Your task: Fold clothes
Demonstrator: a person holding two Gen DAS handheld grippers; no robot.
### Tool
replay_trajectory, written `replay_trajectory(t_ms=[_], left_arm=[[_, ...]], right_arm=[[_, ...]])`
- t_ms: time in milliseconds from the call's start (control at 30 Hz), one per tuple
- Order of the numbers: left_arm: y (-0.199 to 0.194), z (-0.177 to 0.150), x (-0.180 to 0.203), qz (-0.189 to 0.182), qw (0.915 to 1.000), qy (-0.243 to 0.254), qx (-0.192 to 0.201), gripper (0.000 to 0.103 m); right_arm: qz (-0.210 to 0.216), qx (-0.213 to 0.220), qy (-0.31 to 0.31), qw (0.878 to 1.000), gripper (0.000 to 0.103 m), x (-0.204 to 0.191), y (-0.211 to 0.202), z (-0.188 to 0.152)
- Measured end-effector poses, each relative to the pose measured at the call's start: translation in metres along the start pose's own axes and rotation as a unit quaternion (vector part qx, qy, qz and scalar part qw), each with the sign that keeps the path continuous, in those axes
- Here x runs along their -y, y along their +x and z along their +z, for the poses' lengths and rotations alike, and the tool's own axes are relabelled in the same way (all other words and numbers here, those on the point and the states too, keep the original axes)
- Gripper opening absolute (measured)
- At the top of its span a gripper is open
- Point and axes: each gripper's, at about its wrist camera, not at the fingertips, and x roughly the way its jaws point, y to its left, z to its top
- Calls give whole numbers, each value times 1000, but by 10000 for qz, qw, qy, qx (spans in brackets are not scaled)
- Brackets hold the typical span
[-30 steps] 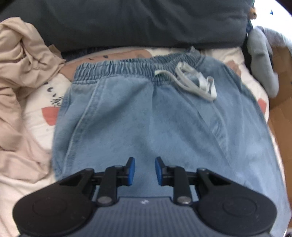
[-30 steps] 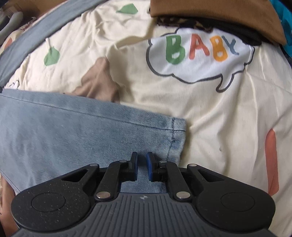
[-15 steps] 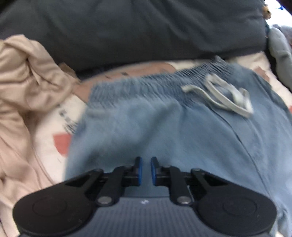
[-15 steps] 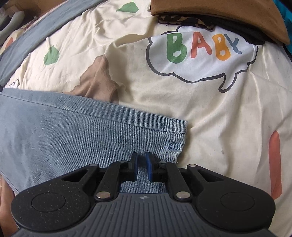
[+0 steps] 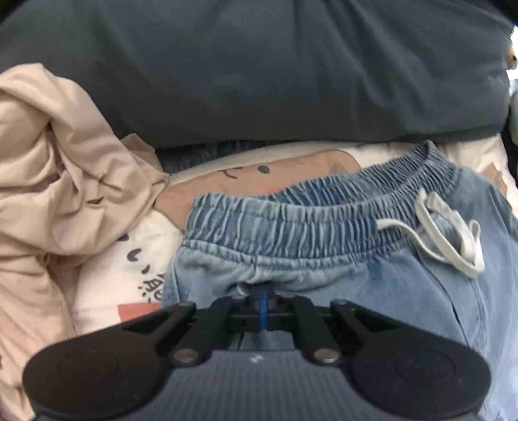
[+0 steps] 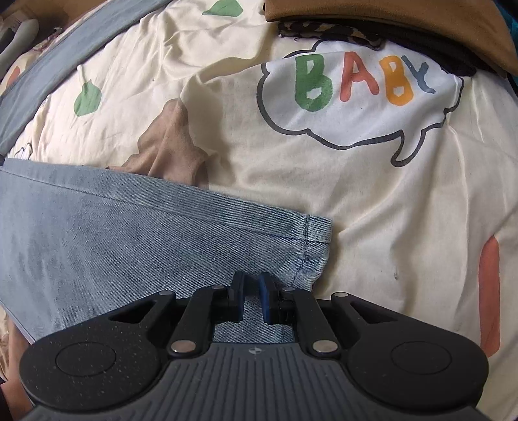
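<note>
Light blue jeans [image 5: 404, 291] lie on the bed, their elastic waistband [image 5: 323, 220] and white drawstring [image 5: 450, 239] toward the far side in the left wrist view. My left gripper [image 5: 263, 293] is just below the waistband near its left end. Its jaws are closing tight, the blue pads together on a pucker of denim. In the right wrist view, one trouser leg [image 6: 129, 239] runs in from the left and ends at its stitched hem [image 6: 319, 230]. My right gripper [image 6: 252, 298] is by that hem, its pads pinching the denim with a narrow gap.
A crumpled beige garment [image 5: 55, 168] is heaped left of the jeans. A dark grey pillow [image 5: 259, 71] lies behind the waistband. The cream printed sheet [image 6: 372, 200] stretches right of the hem. Folded brown and dark clothes [image 6: 404, 22] are stacked at its far edge.
My left gripper has slid forward over the jeans to just below the waistband and closed from open onto the denim. The right gripper and trouser leg have stayed put.
</note>
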Motion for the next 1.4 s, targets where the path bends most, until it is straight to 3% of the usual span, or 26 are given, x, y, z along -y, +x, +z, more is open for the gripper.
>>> replay_trajectory(t_ms=[133,267,533,667,800,900,1067,1400], left_arm=[[0,3,2,77,10000,-14,-58,3],[-15,3,6,193,9987,-353,-327,4],[-52,10,60,-361,9986,357,-132,13],[-61,12,95,-644,9958,652,-79,19],[-64,14,133,-914,9908,997,-92,21],[-63,19,158,-1099,9872,1153,21,23],[-54,36,199,-1241,9797,1535,351,29],[-15,77,231,-909,9769,1861,519,29]], right_arm=[[-36,-7,2,10000,16,-3,2,2],[-20,-17,13,10000,16,-1,1,1],[-6,-69,-8,10000,16,0,1,2],[-158,-158,-192,9996,17,-9,-3,8],[-64,55,-447,9990,21,-21,-20,22],[-20,330,-506,9982,31,-26,-32,40],[104,826,-647,9944,31,-44,-35,85],[560,1597,-1246,9777,33,-116,-7,184]])
